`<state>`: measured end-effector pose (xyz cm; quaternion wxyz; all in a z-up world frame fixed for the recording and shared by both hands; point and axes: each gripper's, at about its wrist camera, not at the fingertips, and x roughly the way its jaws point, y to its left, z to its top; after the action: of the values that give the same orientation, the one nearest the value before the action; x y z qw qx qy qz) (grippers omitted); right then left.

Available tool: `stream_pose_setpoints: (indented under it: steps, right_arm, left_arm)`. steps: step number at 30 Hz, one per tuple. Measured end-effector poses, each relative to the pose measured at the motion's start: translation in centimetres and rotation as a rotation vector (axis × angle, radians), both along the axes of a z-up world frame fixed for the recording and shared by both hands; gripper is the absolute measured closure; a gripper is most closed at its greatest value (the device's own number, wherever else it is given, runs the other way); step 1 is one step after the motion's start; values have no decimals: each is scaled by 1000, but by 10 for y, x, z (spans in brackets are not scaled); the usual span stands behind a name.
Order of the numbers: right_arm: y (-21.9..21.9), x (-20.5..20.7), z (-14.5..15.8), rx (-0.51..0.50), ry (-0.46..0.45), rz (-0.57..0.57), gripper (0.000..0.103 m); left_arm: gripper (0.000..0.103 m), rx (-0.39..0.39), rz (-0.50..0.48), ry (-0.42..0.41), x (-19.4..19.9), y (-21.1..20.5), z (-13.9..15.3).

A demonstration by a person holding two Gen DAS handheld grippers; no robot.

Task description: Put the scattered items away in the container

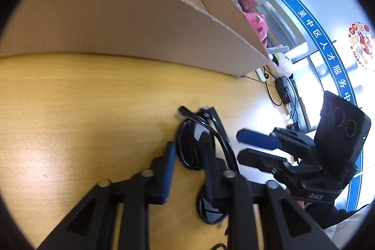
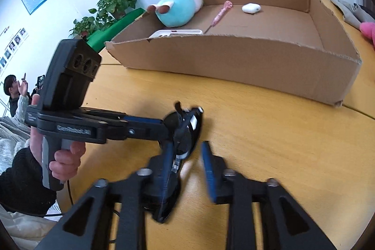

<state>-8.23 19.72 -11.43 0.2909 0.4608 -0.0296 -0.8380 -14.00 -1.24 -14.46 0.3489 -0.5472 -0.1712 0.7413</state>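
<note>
The left gripper (image 2: 174, 127) closes its jaws on the black sunglasses (image 1: 201, 144), which lie on the yellow table (image 1: 82, 109) in front of the cardboard box (image 2: 234, 62). The right gripper (image 2: 187, 165) stands part open, the glasses beside its left finger (contact unclear). In the box lie a white earbud case (image 2: 251, 8), a pink pen (image 2: 221, 12) and a plush toy (image 2: 179, 6).

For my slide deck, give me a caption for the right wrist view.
Left claw and right claw at black sunglasses on the table before a cardboard box.
</note>
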Motion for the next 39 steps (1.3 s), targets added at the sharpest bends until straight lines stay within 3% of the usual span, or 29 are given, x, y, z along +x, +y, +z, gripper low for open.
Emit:
stream_pose_setpoints:
  steps: [6,10,11,12,16,21,31,39]
  right_arm:
    - [-9,10,8,24,0,30,59]
    - [-20,14,-2,86,-52,37,60]
    - [-22,14,-6,92,-66,34,63]
    - [-23,13,-10,97,-80,27,77]
    - [-20,11,-14,76,-103,-8,85]
    - [-13,8,-5,71,-77,-40,93]
    - [-15,7,39,73,27,-54,94]
    - [-17,-20,85,73,123,-57,94]
  left_arm:
    - [98,-31,-15,20,2,7,5]
    - [99,-27,-16,26,1,7,10]
    - [99,-21,-16,28,2,7,11]
    - [99,-21,-17,30,2,8,12]
    - [99,-26,-16,39,4,5,16]
    - [99,-5,-12,56,7,4,27]
    - [100,25,2,162,1,4,78]
    - [100,-7,9,275,-25,6,130]
